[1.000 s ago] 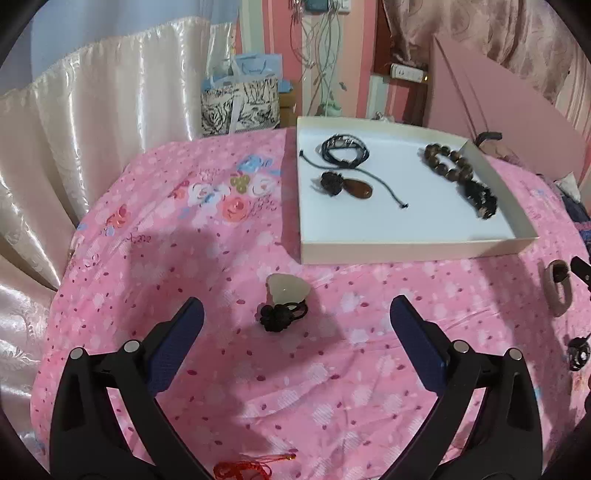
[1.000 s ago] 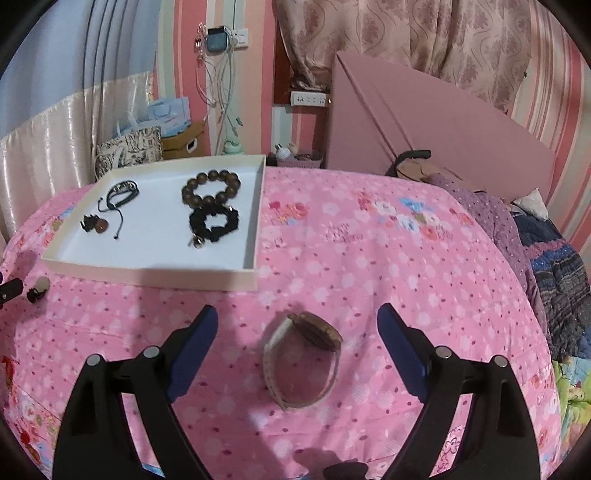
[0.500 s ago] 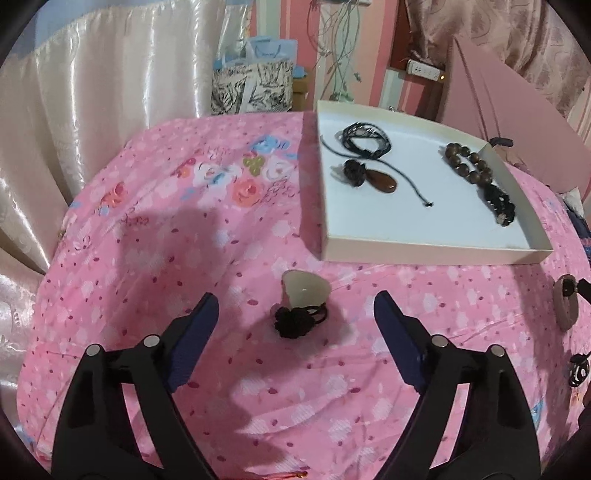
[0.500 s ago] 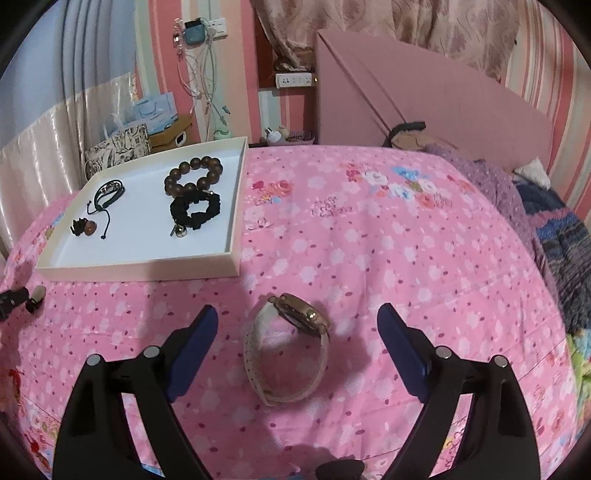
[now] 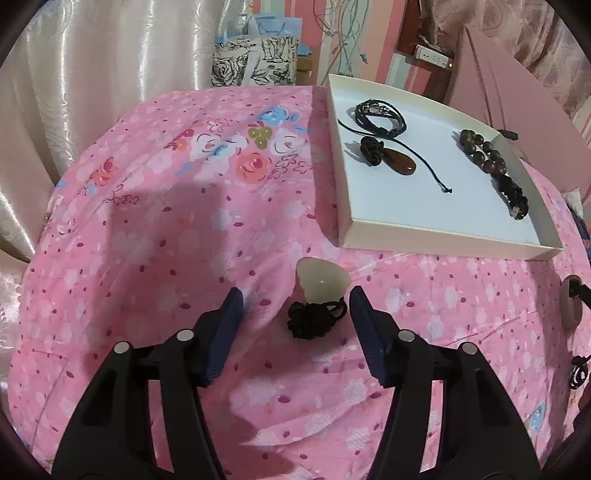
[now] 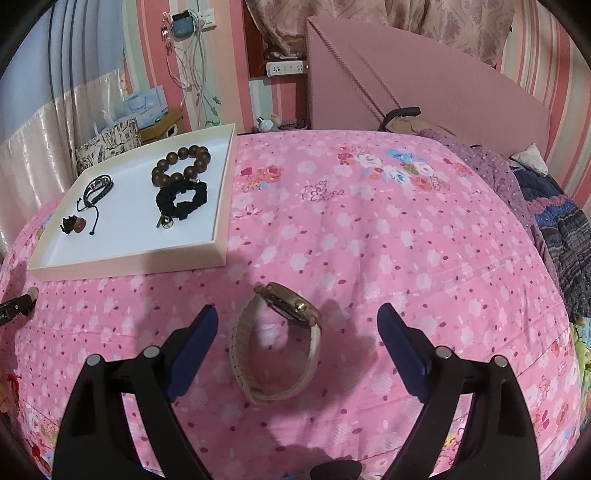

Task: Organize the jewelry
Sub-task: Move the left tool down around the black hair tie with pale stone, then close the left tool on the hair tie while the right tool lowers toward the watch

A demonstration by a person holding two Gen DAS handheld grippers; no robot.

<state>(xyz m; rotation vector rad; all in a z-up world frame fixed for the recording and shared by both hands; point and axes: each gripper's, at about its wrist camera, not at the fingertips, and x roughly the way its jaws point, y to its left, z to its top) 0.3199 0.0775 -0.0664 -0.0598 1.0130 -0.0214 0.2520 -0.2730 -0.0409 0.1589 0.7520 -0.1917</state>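
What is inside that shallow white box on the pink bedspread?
The white box holds a brown wooden bead bracelet, a black scrunchie-like band, a coiled black cord bracelet and a brown teardrop pendant on black cord. Nothing appears hidden beneath them.

We look steeply down, close over the bedspread [image 5: 147,258], from both wrists, sharing the tray [image 5: 443,242] [image 6: 129,264], perhaps partly.

A home bedroom. A bed [image 6: 369,229] with a pink flowered sheet fills both views, and a padded pink headboard [image 6: 424,85] stands in the upper right. Striped pink wallpaper [image 6: 535,48], patterned curtains [image 6: 443,22], a wall socket with charger cables [image 6: 192,66] and gift bags [image 5: 258,55] lie behind it.
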